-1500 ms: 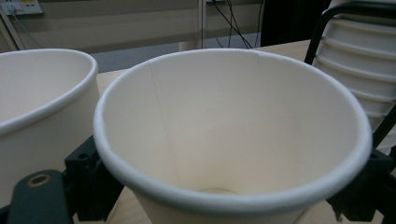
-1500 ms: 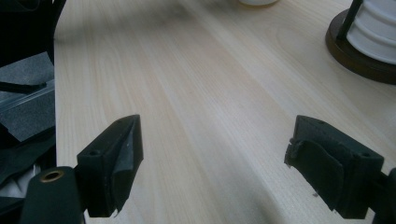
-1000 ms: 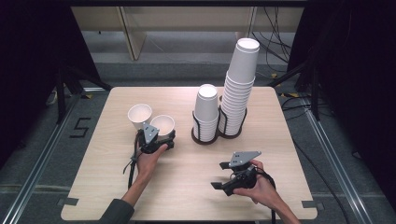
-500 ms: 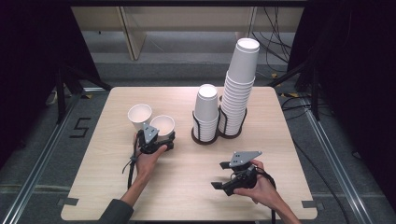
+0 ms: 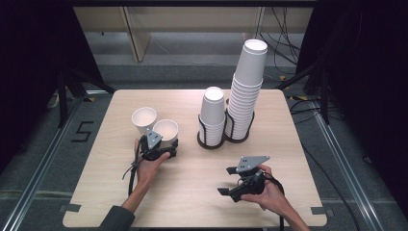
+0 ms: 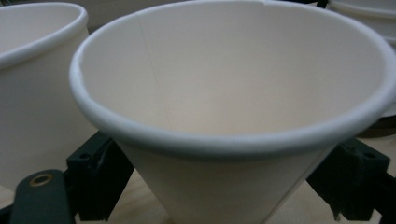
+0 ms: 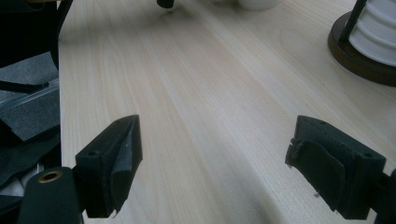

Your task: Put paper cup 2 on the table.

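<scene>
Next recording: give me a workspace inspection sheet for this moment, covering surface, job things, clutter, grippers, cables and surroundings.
Surface: light wooden table, bare near the person.
Job's things: paper cup between the left gripper's jaws; second cup close beside it; short cup stack and tall cup stack in a dark holder.
Clutter: nothing seen.
Grippers: left gripper has just been closing, pads against the cup; right gripper open over bare wood.
Cables: one trails from each gripper; more lie on the floor behind.
Surroundings: dark curtains, grey floor with rails.

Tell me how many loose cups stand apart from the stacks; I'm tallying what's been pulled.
2: one loose cup stands left on the table, the other cup beside it, between the left gripper's jaws.
</scene>
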Available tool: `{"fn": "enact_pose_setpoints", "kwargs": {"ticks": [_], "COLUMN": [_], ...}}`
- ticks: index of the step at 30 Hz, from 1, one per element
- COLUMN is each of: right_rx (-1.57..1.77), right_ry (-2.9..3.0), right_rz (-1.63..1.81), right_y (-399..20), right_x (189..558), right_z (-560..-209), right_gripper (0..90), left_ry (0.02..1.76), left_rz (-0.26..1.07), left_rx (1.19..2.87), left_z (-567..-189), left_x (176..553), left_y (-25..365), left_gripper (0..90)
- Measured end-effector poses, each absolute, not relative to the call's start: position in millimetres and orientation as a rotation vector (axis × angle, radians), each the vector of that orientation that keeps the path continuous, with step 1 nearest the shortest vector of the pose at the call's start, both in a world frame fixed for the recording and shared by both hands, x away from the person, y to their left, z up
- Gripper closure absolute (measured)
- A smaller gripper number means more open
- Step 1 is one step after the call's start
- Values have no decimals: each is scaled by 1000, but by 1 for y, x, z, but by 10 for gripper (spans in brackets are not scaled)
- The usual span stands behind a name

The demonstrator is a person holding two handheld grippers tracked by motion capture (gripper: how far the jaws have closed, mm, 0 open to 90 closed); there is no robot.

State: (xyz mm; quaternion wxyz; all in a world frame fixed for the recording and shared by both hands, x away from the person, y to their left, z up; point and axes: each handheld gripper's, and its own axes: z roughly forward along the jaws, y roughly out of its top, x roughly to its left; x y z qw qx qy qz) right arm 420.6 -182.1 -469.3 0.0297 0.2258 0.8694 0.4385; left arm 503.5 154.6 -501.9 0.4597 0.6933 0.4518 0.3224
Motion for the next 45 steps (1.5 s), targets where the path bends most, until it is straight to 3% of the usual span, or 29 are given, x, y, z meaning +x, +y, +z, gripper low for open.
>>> {"fn": "enact_pose_setpoints", "kwargs": {"ticks": [18,45], "right_rx": [690,743], "right_ry": [2665,2640], "right_rz": [1353,1362], "right_y": [-184,-194], "right_x": [421,414], "right_z": [-468,-469], "right_gripper": [175,170], "left_ry": [1127,1031], "left_rz": [728,614], "left_rx": [1765,1772], "left_z": [-501,-484], "left_x": [483,403], "left_y": [167,179], "left_gripper": [144,145]}}
